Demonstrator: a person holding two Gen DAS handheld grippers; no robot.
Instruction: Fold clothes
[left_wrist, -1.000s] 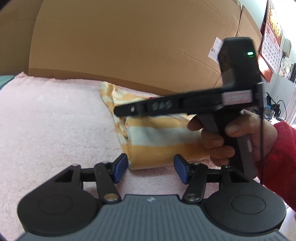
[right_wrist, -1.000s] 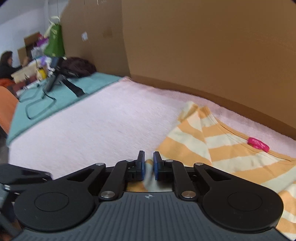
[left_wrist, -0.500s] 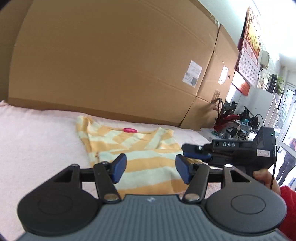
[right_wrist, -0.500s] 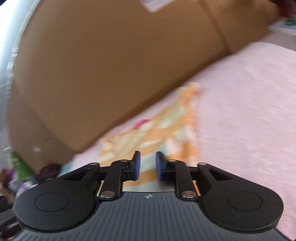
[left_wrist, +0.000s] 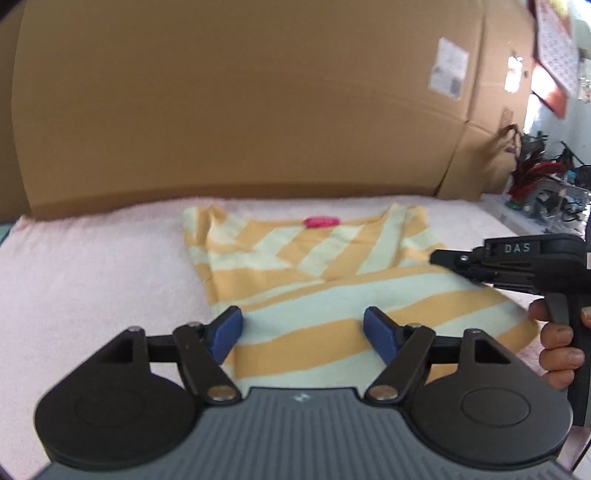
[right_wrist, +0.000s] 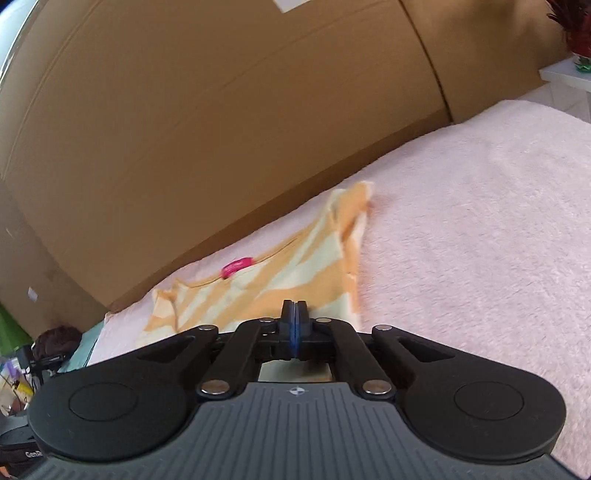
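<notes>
The shirt (left_wrist: 332, 295) lay on the pink blanket (left_wrist: 92, 277), centre frame, sleeves turned in over the body and the lower body unfolded: partly folded, a crosswise fold apparently outstanding. The left gripper (left_wrist: 303, 334) stood wide open and empty just above its near hem. The right gripper (right_wrist: 294, 321) was closed over the shirt's right edge; whether it pinched cloth could not be determined.

a pale pink fleecy cover (left_wrist: 74, 266) spreads across the work surface, a tall wall of brown cardboard (left_wrist: 240, 96) stands along its far edge with a white label (left_wrist: 448, 68) stuck on, and far right there's a red calendar (left_wrist: 554, 55) and a cluttered bench (left_wrist: 546, 192) in bright daylight.
</notes>
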